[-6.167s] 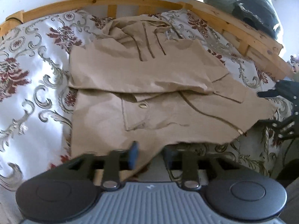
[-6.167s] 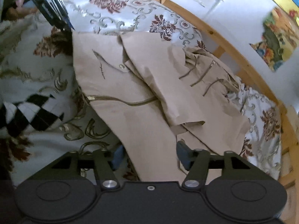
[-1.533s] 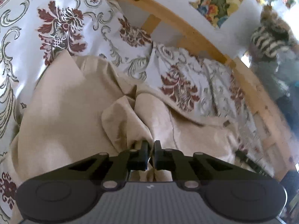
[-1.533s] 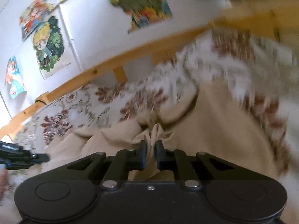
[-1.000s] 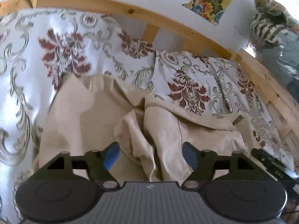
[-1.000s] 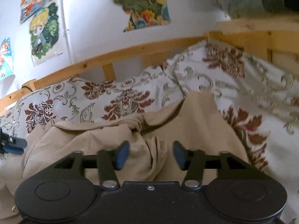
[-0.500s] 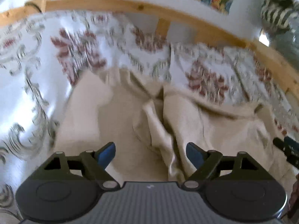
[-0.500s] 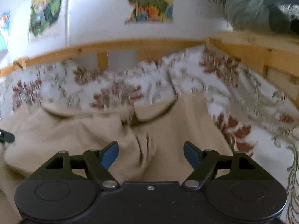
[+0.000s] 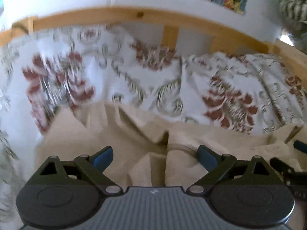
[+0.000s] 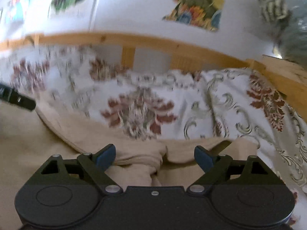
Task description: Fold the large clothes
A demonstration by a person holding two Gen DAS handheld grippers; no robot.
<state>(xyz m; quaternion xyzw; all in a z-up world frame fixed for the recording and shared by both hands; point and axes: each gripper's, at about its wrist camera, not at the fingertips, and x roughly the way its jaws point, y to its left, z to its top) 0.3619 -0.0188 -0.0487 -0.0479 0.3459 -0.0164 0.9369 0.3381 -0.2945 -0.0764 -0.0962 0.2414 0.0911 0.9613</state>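
A beige jacket (image 9: 134, 134) lies folded over on the flowered bed sheet (image 9: 134, 72), its folded edge toward the headboard. My left gripper (image 9: 154, 156) hangs over a bunched ridge of the cloth; its jaws are opening wide and the blue pads (image 9: 101, 156) press on nothing. In the right wrist view the same beige jacket (image 10: 134, 153) fills the bottom, with a small twisted lump between the jaws. My right gripper (image 10: 154, 156) is also opening, pads clear of the fabric. The tip of the other gripper (image 10: 17, 97) shows at the left edge.
A wooden bed rail (image 9: 134, 17) runs along the back, with a white wall and paper pictures (image 10: 195, 9) above. The rail turns the corner at the right (image 10: 278, 72). A heap of striped and grey bundles (image 10: 284, 19) sits beyond that corner.
Both grippers were shut on bunched jacket cloth, then let go and opened wide. Both have since drawn back a little from the headboard, leaving the folded jacket on the sheet.
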